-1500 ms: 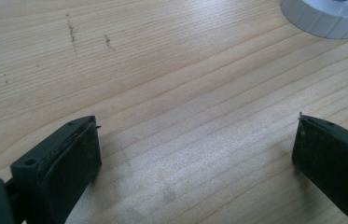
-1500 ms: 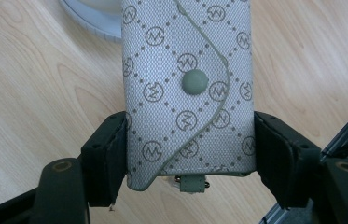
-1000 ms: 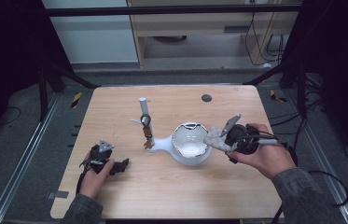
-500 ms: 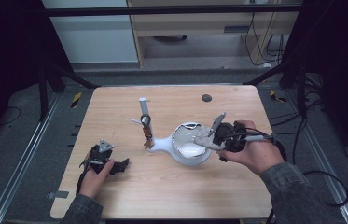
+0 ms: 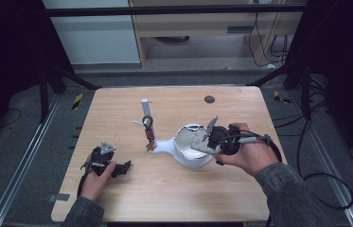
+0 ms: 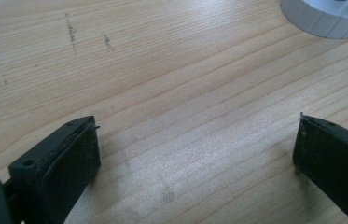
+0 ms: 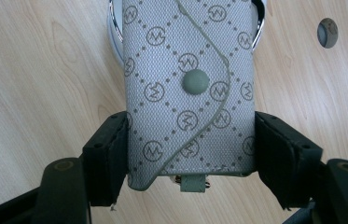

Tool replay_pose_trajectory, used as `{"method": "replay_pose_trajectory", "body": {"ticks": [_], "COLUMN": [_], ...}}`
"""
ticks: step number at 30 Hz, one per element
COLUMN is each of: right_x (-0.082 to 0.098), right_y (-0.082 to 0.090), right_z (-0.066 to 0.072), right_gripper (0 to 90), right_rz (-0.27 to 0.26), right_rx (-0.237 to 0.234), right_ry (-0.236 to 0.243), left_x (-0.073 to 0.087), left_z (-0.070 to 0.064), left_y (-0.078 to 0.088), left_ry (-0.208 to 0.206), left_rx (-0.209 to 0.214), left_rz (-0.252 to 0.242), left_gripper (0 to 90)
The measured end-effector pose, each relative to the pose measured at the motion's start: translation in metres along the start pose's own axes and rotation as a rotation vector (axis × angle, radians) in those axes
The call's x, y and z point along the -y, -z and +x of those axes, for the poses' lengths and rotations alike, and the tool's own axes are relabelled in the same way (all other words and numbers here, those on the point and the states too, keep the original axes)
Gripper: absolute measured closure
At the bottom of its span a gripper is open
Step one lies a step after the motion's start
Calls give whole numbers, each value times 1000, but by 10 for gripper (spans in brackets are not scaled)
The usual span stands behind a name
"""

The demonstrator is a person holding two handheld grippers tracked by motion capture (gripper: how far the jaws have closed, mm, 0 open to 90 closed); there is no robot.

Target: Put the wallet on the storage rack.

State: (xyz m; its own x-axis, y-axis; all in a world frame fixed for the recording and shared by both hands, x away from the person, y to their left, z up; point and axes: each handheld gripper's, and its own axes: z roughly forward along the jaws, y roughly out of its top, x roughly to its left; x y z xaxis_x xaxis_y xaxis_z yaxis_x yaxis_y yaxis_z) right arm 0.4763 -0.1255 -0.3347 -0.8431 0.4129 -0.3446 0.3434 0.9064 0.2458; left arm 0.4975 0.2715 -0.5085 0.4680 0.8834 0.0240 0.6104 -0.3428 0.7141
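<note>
A patterned fabric pouch [image 7: 188, 88] is held across its width by the right gripper [image 7: 190, 154] above the white bowl [image 5: 190, 158]; soft and light, it is best gripped mid-body. The left gripper [image 6: 195, 154] is seen with jaws wide on the table [image 5: 164, 198].

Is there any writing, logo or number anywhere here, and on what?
"M" in a circle, repeated in a diamond grid: on the grey pouch held in the right gripper.
No other words, numbers or labels can be read; the stand, the white bowl and the table show none.
</note>
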Motion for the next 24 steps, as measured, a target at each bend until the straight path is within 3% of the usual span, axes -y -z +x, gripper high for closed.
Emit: {"method": "replay_pose_trajectory", "body": {"ticks": [24], "right_x": [-15], "right_y": [-20], "right_z": [3], "right_gripper": [314], "right_rz": [52], "right_rx": [-28], "right_ry": [27], "left_x": [0], "left_z": [0], "left_y": [0], "left_ry": [-1], "left_rx": [1], "left_rz": [0], "left_gripper": [0]}}
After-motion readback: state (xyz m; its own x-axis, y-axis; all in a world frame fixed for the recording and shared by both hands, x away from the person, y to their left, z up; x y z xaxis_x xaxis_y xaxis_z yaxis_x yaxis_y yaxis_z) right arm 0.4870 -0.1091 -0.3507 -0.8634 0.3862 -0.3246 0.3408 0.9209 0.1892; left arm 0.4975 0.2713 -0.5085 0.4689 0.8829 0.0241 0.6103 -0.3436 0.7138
